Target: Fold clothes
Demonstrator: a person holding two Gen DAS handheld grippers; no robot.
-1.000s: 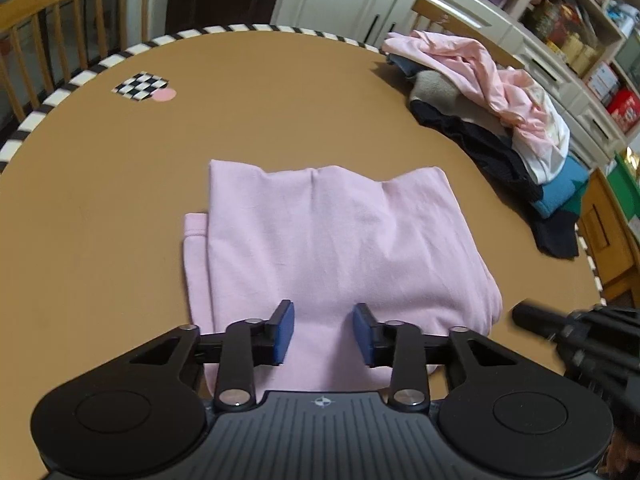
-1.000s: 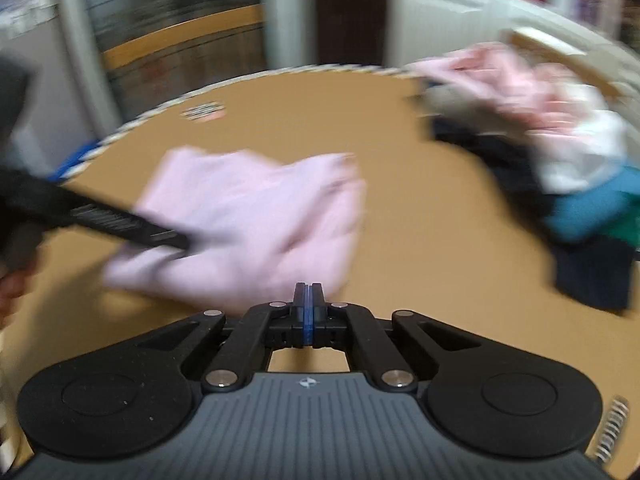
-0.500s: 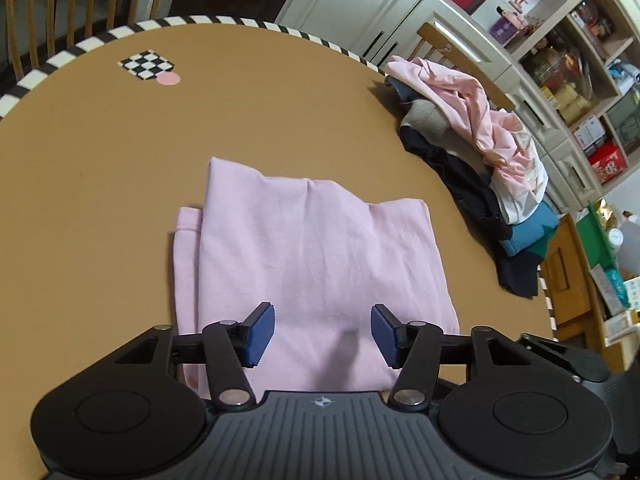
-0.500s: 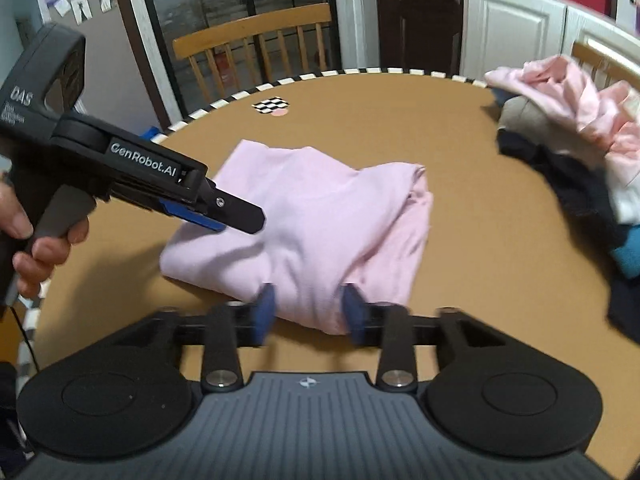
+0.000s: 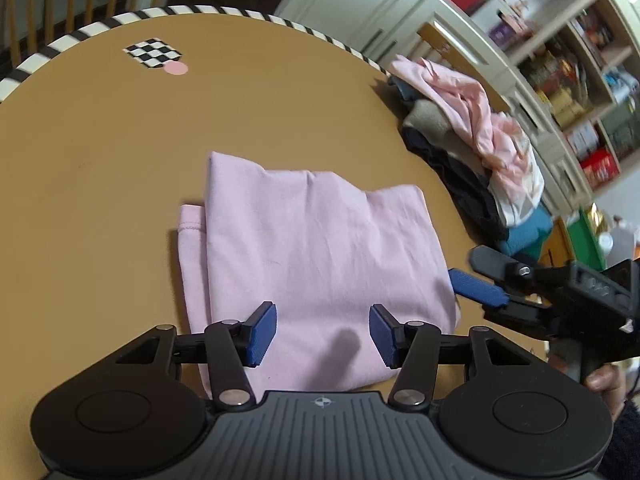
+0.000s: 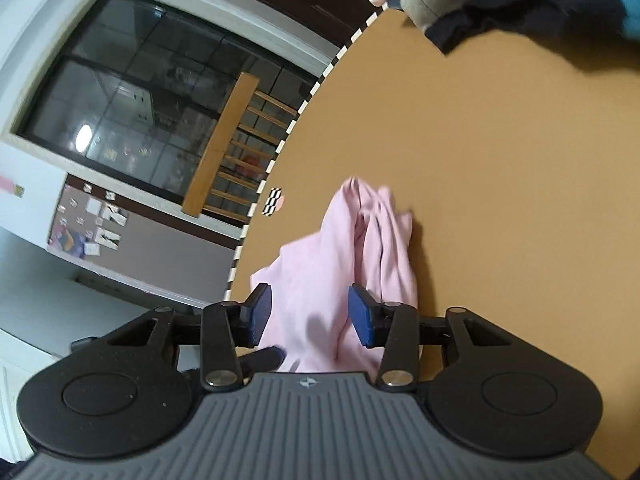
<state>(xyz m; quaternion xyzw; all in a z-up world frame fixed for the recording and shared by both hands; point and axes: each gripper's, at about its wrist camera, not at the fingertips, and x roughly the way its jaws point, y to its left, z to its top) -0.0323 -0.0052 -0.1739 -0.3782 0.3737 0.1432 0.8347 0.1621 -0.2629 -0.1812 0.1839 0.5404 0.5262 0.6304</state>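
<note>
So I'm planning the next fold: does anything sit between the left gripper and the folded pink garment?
Nothing visible does. The left gripper hovers open directly over the pink garment's near edge; the right gripper sits off its right side, not between them.

We count one folded pink garment (image 5: 316,256) on one round table (image 5: 100,152), and one heap of unfolded clothes (image 5: 472,140) at its far edge (how many pieces are in it we cannot tell). We see two grippers, the left gripper (image 5: 322,332) and the right gripper (image 6: 308,316), each with two blue pads. There is one checkered marker (image 5: 152,53) with one pink dot (image 5: 176,67) beside it, and one wooden chair (image 6: 224,148) in the right wrist view
</note>
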